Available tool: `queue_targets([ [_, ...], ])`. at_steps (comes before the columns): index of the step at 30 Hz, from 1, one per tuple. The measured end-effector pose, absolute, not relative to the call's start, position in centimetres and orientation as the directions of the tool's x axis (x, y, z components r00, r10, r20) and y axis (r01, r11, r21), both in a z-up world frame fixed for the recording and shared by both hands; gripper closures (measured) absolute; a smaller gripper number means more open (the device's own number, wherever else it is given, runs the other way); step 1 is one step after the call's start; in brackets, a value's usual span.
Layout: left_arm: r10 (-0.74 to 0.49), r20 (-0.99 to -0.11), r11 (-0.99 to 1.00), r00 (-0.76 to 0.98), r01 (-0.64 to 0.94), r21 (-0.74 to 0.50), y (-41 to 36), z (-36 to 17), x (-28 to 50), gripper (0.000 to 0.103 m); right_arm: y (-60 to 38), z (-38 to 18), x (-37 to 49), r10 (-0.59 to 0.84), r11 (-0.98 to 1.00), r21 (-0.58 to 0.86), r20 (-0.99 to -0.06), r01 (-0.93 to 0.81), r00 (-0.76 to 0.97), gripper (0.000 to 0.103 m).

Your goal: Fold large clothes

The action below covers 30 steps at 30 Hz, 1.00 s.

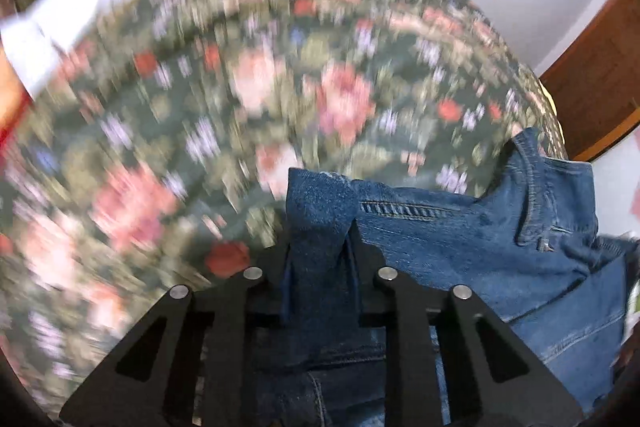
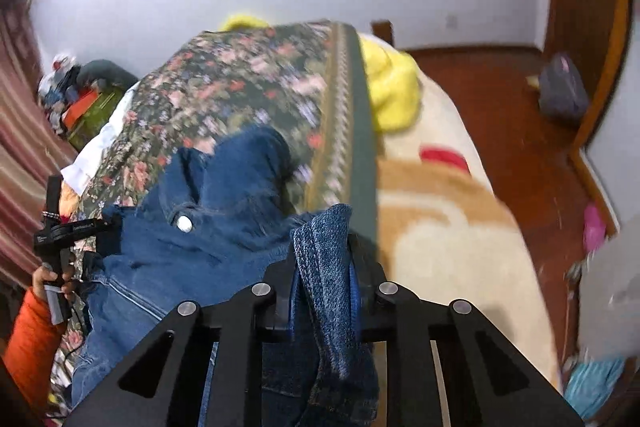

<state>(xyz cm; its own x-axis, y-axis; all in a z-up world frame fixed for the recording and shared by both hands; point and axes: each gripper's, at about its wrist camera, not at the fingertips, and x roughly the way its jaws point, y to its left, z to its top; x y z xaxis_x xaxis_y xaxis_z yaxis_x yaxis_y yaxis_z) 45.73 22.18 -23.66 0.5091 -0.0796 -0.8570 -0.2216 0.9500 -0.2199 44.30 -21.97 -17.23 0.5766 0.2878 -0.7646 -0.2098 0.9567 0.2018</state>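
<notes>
A pair of blue jeans [image 1: 460, 235] hangs between both grippers over a floral bedspread [image 1: 240, 87]. My left gripper [image 1: 320, 227] is shut on a fold of the denim, with the waistband and belt loop trailing to the right. My right gripper [image 2: 322, 231] is shut on another bunched edge of the jeans [image 2: 224, 227], whose waist button [image 2: 184, 223] shows to the left. The left gripper's handle [image 2: 56, 231], held by a hand in an orange sleeve, shows at the right wrist view's left edge. Both views are motion-blurred.
The floral spread [image 2: 248, 95] covers a bed with a cream and tan blanket [image 2: 440, 227] and a yellow cloth [image 2: 392, 87]. A white cloth [image 1: 80, 11] lies at its far left. Wooden floor [image 2: 500, 99], a bag [image 2: 564, 91] and clutter [image 2: 80, 95] surround the bed.
</notes>
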Motion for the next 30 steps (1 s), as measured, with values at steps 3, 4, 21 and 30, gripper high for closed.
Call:
queue_targets([
  [3,-0.057,-0.813,0.94,0.579,-0.243,-0.239,23.8,-20.2,45.2,0.084,-19.4,-16.2,46.9,0.284,0.955,0.165,-0.752,-0.247,0.595,0.087],
  [4,-0.051,-0.802,0.936,0.595,-0.251,-0.246,24.4,-19.3,45.0,0.084,-18.6,-16.1,47.5,0.274,0.956,0.146,-0.75,-0.253,0.602,0.087],
  [21,0.111,-0.896,0.84,0.43,-0.522,-0.146,35.8,-27.9,44.9,0.086,-7.6,-24.8,59.4,0.07,0.947,-0.125,-0.817,-0.294,0.572,0.082],
  [30,0.18,-0.885,0.9,0.43,-0.435,-0.028,33.6,-26.8,44.2,0.086,-8.5,-23.9,58.9,-0.029,0.94,-0.227,-0.798,-0.255,0.601,0.04],
])
